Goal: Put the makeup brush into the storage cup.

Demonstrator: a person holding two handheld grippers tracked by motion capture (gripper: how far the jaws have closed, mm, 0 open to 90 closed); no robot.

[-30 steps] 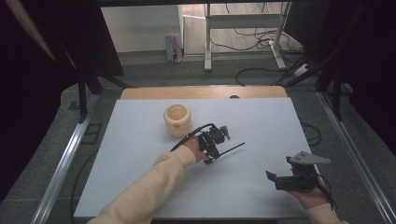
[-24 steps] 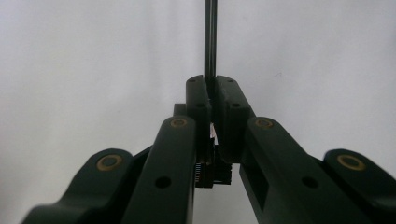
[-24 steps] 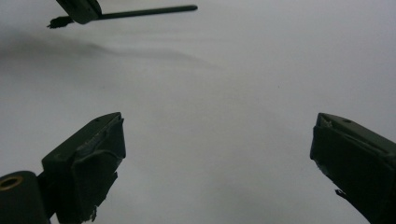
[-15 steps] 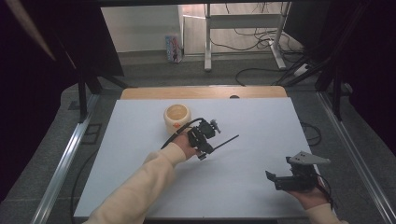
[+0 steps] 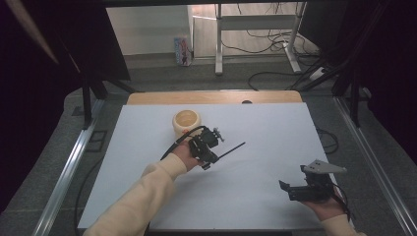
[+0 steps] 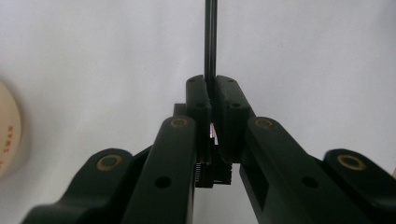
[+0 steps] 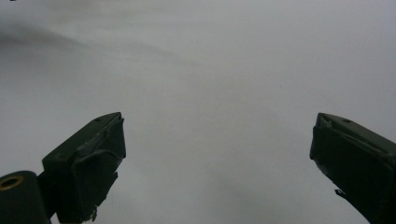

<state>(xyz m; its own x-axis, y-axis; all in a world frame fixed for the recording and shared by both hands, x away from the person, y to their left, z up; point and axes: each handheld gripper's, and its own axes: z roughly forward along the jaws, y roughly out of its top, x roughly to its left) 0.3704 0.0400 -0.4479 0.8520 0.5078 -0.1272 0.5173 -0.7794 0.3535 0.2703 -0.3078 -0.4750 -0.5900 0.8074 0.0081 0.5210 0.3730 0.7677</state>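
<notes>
A cream round cup (image 5: 187,123) stands on the white table (image 5: 275,128), and its side also shows at the left edge of the left gripper view (image 6: 7,135). Just to its right, my left gripper (image 5: 212,147) is shut on a thin black rod (image 5: 231,149) that sticks out to the right above the table. In the left gripper view the rod (image 6: 210,42) runs straight ahead from between the closed jaws of the left gripper (image 6: 212,95). My right gripper (image 5: 286,190) rests near the front right corner, open and empty, with bare table between the jaws of the right gripper (image 7: 217,140).
A wooden strip (image 5: 211,97) borders the table's far edge. Metal rails (image 5: 74,162) run along both sides, with cables on the floor behind. White surface stretches between the two grippers.
My left gripper has carried the rod back and to the left, closer to the cup, rising slightly. The right gripper has stayed put.
</notes>
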